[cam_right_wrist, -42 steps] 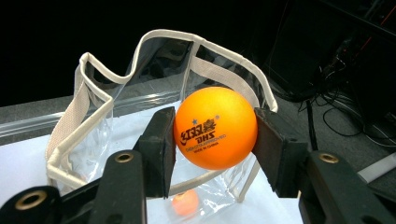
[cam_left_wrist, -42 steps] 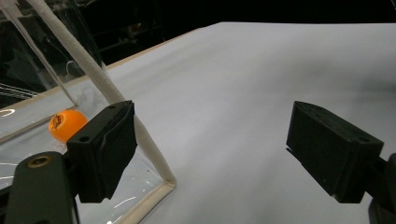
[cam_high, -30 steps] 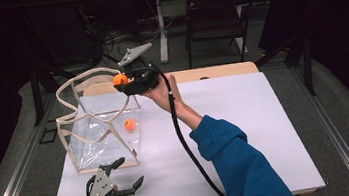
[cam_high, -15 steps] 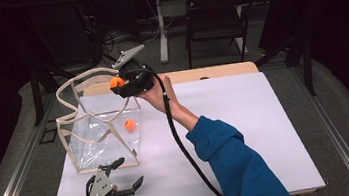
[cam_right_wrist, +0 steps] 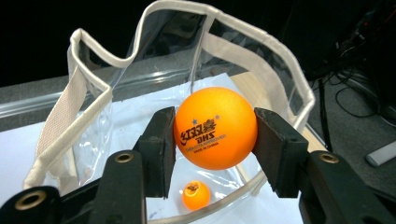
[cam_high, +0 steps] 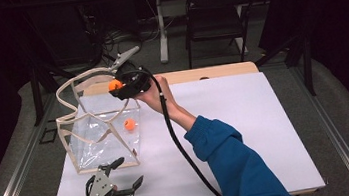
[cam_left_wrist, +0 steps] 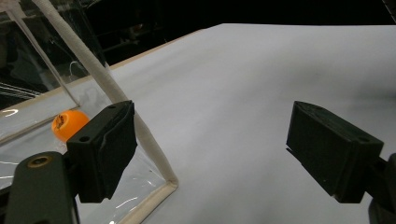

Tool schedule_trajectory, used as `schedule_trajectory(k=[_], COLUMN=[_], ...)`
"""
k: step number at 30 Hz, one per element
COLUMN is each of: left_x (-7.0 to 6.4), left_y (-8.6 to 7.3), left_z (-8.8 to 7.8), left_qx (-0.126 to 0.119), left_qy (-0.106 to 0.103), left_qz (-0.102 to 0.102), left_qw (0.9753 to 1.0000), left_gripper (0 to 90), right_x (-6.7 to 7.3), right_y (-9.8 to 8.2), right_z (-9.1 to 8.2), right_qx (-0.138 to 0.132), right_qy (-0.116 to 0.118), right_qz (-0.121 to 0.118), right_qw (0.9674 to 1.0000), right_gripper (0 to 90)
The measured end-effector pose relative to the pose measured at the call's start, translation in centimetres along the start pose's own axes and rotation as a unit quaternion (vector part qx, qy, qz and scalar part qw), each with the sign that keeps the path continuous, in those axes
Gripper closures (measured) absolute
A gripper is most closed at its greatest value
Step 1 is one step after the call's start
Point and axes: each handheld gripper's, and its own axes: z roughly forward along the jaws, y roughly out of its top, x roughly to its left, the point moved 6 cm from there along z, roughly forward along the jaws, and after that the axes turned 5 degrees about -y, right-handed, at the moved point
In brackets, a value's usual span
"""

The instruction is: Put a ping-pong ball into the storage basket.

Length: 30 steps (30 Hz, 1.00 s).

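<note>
Gripping an orange ball [cam_right_wrist: 215, 128] between its two black jaws, the right claw [cam_high: 120, 87] hangs over the open top of a clear bag [cam_high: 98, 137] with pale cloth edging, left of centre in the high view. In the right gripper view the ball fills the middle of the frame, printed side facing us, and both pads press on its flanks. Below it, at the bottom centre of that view, a second ball [cam_right_wrist: 195, 194] lies on the bag's floor, partly hidden by the bag's curved rim. The clear walls glare, so what lies behind them is hard to read.

The left claw [cam_high: 122, 177] rests low on the white desk [cam_high: 247, 134], lower left in the high view, just in front of the bag's near corner. Its jaws stand wide apart with nothing between them. The hand holding it is cut off by the bottom edge. In the left gripper view the second ball peeks out from behind the left jaw, inside the bag.
</note>
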Motion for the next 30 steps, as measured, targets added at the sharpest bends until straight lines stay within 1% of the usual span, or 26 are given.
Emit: schedule_trajectory(k=[4,30], left_x=[0.0,0.0], left_y=[0.0,0.0], left_z=[0.0,-0.1], left_qx=[-0.002,-0.002], left_qy=[0.001,0.0], left_qz=[0.0,-0.002], left_qw=[1.0,1.0], left_gripper=[15.7,15.7], right_x=[0.1,0.7], right_y=[0.0,-0.4], right_z=[0.4,1.7], right_qx=[0.006,0.029], right_qy=[0.002,0.002], right_qz=[-0.005,-0.006], right_qw=[1.0,0.9996], right_gripper=[50.6,50.5])
